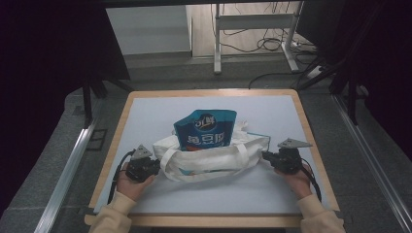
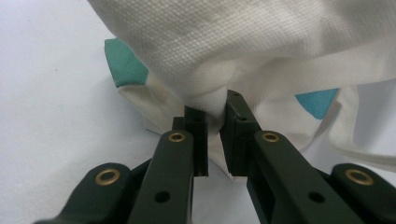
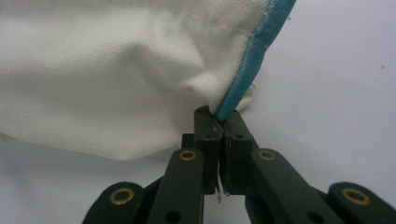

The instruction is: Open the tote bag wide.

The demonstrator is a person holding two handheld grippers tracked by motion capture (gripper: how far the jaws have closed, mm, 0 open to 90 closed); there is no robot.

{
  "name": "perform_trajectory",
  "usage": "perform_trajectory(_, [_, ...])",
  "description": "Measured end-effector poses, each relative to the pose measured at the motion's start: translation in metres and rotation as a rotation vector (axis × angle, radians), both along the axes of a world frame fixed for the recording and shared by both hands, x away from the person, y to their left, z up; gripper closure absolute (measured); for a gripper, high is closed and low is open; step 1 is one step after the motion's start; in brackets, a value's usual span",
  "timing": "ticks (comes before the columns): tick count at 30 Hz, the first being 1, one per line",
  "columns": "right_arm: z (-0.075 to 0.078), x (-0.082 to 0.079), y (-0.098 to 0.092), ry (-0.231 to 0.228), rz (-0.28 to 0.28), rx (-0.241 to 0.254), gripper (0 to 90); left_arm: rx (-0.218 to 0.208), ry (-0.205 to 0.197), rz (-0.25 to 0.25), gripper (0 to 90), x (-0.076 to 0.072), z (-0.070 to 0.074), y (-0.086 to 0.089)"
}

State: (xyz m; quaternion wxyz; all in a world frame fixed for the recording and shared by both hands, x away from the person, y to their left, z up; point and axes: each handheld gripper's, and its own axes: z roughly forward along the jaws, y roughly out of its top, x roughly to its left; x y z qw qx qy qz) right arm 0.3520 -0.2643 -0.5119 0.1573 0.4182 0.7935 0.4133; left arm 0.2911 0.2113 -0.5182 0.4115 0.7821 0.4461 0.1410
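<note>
While the white tote bag (image 1: 209, 158) lies mid-tabletop (image 1: 145, 111) with a blue pouch (image 1: 206, 128) sticking out, left gripper (image 1: 154, 167) fingers (image 2: 196, 126) pinch its left edge, right gripper (image 1: 265, 155) fingers (image 3: 208, 130) clamp the teal-trimmed right corner; both hands low, level, pointing inward.

One white tote bag (image 1: 209, 158) lies on the table (image 1: 145, 104). One blue pouch (image 1: 206, 128) sits in that bag. Two grippers flank it.

Wood-edged table (image 1: 145, 121), white top; tote bag (image 1: 214, 158) lying on it.
</note>
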Motion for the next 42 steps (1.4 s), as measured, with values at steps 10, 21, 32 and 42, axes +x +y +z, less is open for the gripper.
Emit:
perform_trajectory(10, [0.002, -0.001, -0.001, 0.001, -0.006, 0.012, 85.4, -0.013, -0.014, 0.01, 79.7, -0.002, 0.002, 0.002])
perform_trajectory(21, [0.018, -0.009, -0.012, -0.056, -0.082, 0.067, 45.2, -0.073, -0.062, 0.077, 49.2, -0.018, 0.019, 0.018])
perform_trajectory(32, [0.059, -0.017, -0.018, -0.161, -0.059, 0.138, 55.9, -0.141, -0.183, 0.104, 46.0, -0.029, 0.067, 0.024])
perform_trajectory(42, [0.093, -0.003, 0.018, -0.216, 0.05, 0.077, 87.7, -0.107, -0.21, 0.039, 89.8, -0.014, 0.099, 0.005])
